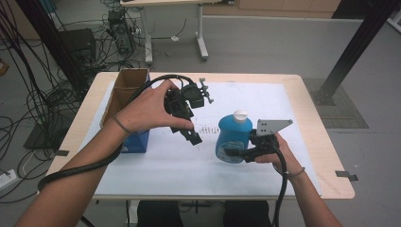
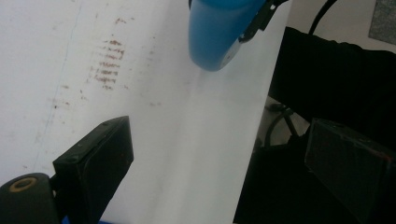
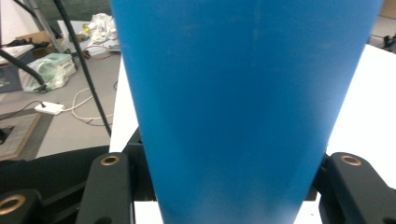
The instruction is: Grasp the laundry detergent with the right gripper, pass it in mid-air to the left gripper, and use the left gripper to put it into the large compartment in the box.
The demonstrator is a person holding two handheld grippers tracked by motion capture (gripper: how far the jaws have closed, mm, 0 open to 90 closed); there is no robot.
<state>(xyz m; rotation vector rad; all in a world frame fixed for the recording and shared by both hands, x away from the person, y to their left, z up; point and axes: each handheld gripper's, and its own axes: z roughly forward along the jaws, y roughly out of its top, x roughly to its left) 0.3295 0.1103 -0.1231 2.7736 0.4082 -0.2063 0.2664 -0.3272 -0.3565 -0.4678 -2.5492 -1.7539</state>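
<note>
High view: a pale wooden table (image 1: pixel 317 142) carries a white sheet (image 1: pixel 161 165) over most of its top, with a patch of small brown marks (image 1: pixel 206 129) near the middle. Around it is grey floor, cables (image 1: pixel 28 94) tangled at 9 to 11 o'clock, a second desk's legs (image 1: pixel 201 33) at 12 and a black post (image 1: pixel 354 47) at 2. At the table's 10 o'clock stands an open box (image 1: pixel 124 94), brown flaps above blue sides; what is inside cannot be made out. A blue bottle (image 1: pixel 232 137) with a white cap (image 1: pixel 240 114) stands just right of centre. The right gripper (image 1: pixel 236 153), held from 4 o'clock, is clamped on the bottle's lower body. The left gripper (image 1: pixel 194 137) is raised above the sheet between box and bottle, pointing towards 5 o'clock, touching nothing.

Left gripper view: the two jaws stand wide apart with nothing between them (one at 7 o'clock, the other at 4). The sheet (image 2: pixel 177 140) runs beneath, the marks (image 2: pixel 108 63) at 11 o'clock, and the bottle's (image 2: pixel 215 37) rounded base sits at 12 with part of the right gripper on its side.

Right gripper view: the bottle (image 3: pixel 243 107) stands upright, pinched between both jaws at the bottom corners. At 9 o'clock lie floor, a plastic bag (image 3: pixel 49 70) and a white plug (image 3: pixel 49 108).
</note>
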